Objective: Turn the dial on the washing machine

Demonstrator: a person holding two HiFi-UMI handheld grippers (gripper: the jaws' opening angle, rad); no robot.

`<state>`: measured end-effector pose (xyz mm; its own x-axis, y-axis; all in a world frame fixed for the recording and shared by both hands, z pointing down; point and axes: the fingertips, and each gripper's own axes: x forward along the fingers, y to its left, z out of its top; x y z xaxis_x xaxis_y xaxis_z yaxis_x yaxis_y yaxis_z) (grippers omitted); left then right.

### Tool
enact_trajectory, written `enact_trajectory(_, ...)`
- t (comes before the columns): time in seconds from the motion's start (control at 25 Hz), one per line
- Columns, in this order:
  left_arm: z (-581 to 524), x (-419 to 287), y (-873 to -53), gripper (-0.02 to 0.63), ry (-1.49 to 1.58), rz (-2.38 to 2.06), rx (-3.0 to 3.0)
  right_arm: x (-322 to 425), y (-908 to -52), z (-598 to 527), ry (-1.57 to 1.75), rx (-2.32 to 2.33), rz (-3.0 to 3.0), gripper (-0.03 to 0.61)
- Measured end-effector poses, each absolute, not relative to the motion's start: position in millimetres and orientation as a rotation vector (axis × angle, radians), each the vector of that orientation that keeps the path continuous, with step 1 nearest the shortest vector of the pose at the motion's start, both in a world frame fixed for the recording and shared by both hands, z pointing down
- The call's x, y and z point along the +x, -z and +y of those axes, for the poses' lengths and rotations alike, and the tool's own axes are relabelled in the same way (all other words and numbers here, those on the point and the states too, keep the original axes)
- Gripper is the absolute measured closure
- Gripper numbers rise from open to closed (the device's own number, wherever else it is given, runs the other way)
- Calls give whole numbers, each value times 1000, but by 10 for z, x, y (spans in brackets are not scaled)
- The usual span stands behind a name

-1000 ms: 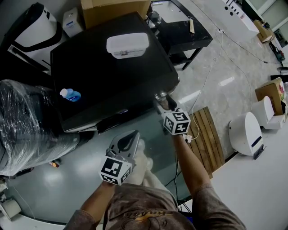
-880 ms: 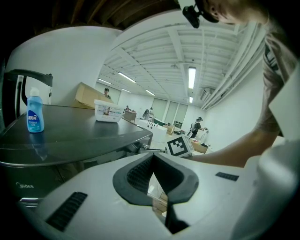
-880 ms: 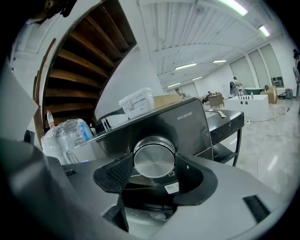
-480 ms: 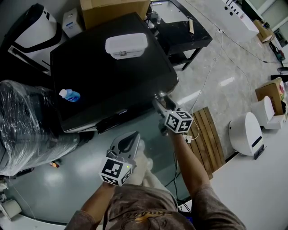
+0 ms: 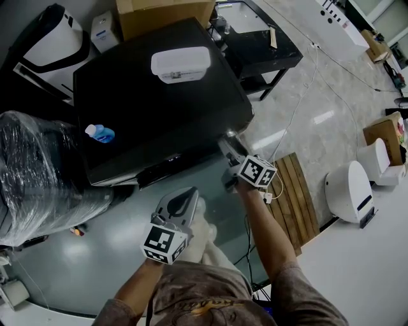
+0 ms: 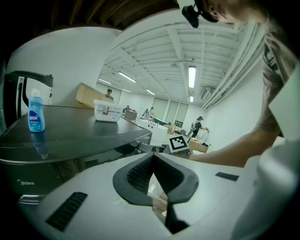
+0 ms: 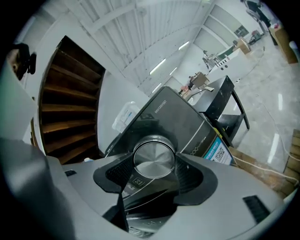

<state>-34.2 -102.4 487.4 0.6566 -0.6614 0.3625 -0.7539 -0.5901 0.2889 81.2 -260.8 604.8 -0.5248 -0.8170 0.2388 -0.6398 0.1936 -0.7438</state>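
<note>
The black washing machine (image 5: 159,108) fills the upper middle of the head view. Its round silver dial (image 5: 228,137) sits at the front right corner. My right gripper (image 5: 232,146) is shut on that dial. In the right gripper view the dial (image 7: 153,157) sits between the two dark pads (image 7: 121,172), which press on its sides, with the machine's front panel (image 7: 187,126) behind it. My left gripper (image 5: 183,196) hangs lower, in front of the machine, touching nothing. In the left gripper view its jaws (image 6: 152,159) meet at the tips with nothing between them.
A blue bottle (image 5: 100,134) and a white lidded box (image 5: 180,63) rest on the machine's top. A plastic-wrapped bundle (image 5: 38,172) stands at the left, a cardboard box (image 5: 162,16) behind. A black table (image 5: 261,44), a wooden pallet (image 5: 294,191) and a white round device (image 5: 347,188) are on the right.
The right gripper has rolled about its own axis while staying on the dial; its marker cube has swung a little to the right. The left gripper has not moved.
</note>
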Motion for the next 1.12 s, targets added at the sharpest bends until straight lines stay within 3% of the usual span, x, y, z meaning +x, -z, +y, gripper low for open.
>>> enact_trajectory(0.8, -953, -323, -4887, 614, -318, -1117, 2451, 852, -6090, -2598, 1448, -1187, 1733, 305)
enact_trajectory(1.12, -934, -337, -4896, 614, -325, -1115, 2447, 856, -6078, -2591, 1441, -1202, 1777, 305)
